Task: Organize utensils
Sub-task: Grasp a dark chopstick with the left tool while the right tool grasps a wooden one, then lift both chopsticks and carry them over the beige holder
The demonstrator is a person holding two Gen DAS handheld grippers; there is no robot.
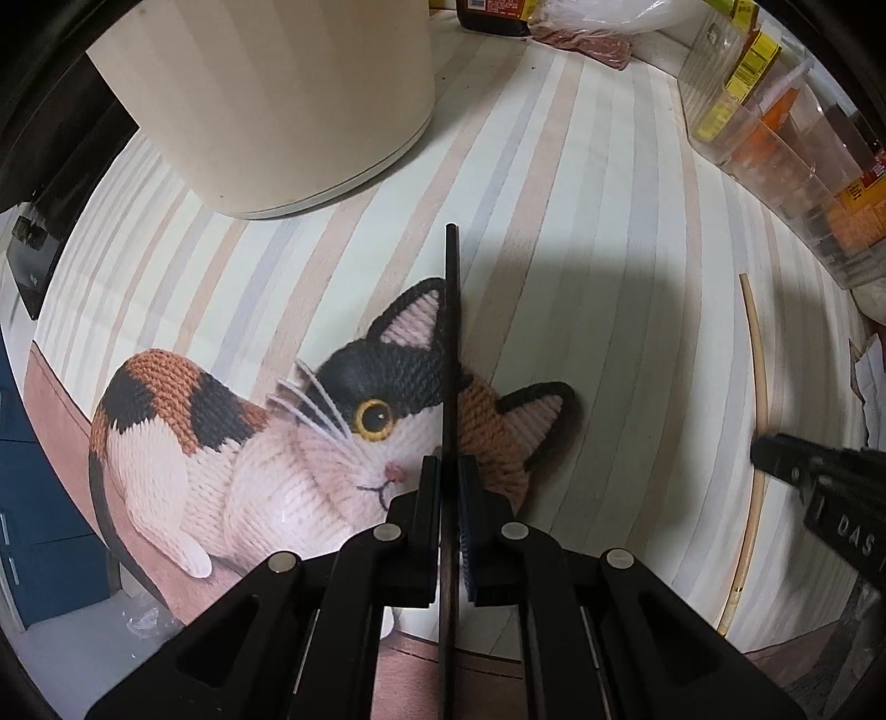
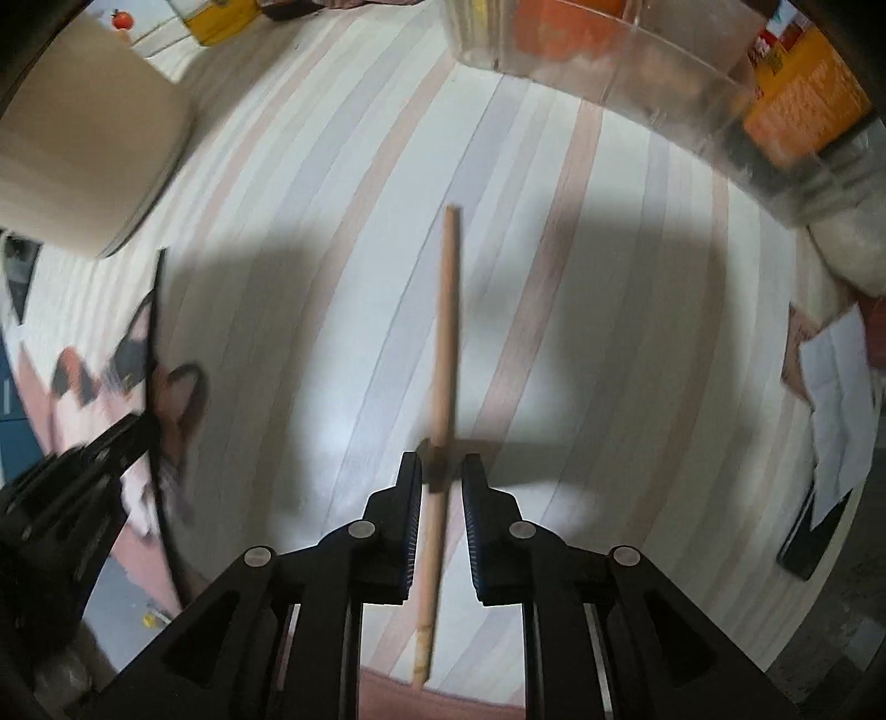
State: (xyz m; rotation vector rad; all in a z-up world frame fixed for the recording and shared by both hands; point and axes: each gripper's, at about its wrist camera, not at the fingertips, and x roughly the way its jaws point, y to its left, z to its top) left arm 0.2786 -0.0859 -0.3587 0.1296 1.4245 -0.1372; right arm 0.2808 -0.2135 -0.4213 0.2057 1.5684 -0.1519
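My left gripper [image 1: 449, 471] is shut on a thin black chopstick [image 1: 452, 332] that points forward above the striped cloth with a cat picture [image 1: 249, 443]. A light wooden chopstick [image 2: 446, 343] lies on the striped cloth [image 2: 554, 387]; it also shows in the left wrist view [image 1: 757, 387]. My right gripper [image 2: 442, 471] is open, its fingers on either side of the wooden chopstick, not closed on it. The right gripper shows at the right edge of the left wrist view [image 1: 775, 459]. The left gripper with the black chopstick [image 2: 158, 332] shows at the left of the right wrist view.
A large cream cylindrical container [image 1: 266, 94] stands at the back left. A clear plastic bin [image 1: 786, 155] with packets stands at the back right. Bags and a dark jar [image 1: 487, 14] sit at the far edge. Papers [image 2: 841, 399] lie at the right.
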